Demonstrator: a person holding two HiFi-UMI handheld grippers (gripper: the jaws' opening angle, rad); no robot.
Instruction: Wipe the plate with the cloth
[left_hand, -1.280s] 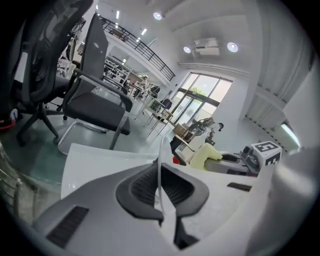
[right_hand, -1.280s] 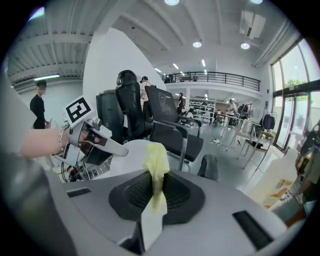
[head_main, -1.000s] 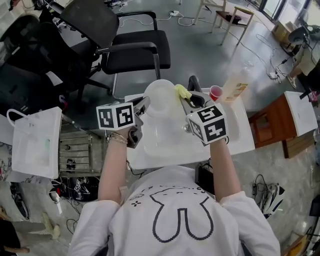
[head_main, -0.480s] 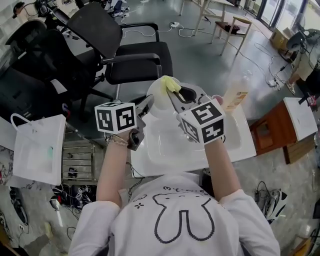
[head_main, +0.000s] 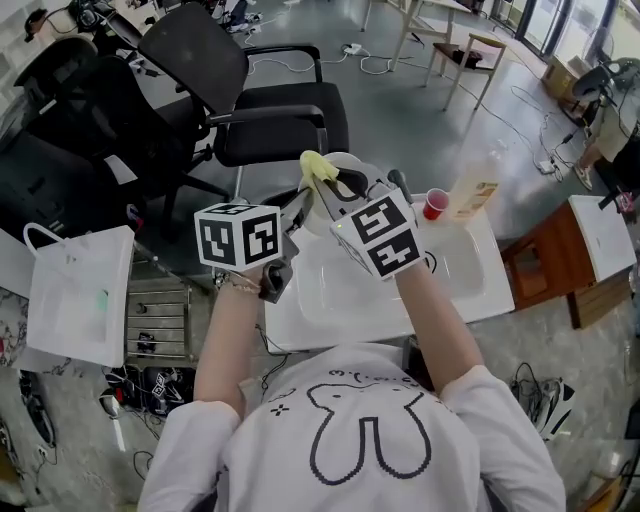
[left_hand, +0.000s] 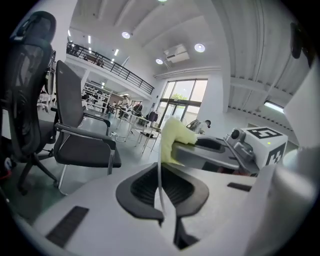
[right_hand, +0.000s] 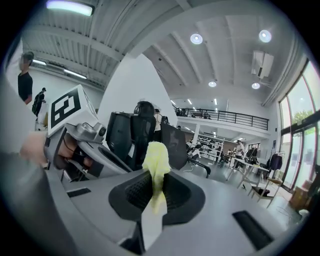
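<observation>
My left gripper is shut on the rim of a white plate, which it holds on edge above the table. In the left gripper view the plate shows as a thin white edge clamped between the pads. My right gripper is shut on a yellow cloth, whose bunched end rests at the plate's upper left rim. The right gripper view has the cloth sticking up out of the jaws, the plate's face wide and white behind it, and the left gripper's marker cube to the left.
A white table lies below the grippers, with a red cup and a plastic bottle at its far right. A black office chair stands beyond it, a white bag to the left, a wooden side table to the right.
Both grippers have risen with what they hold. The right gripper has carried the cloth leftward across the plate, from its right side to its upper left rim.
</observation>
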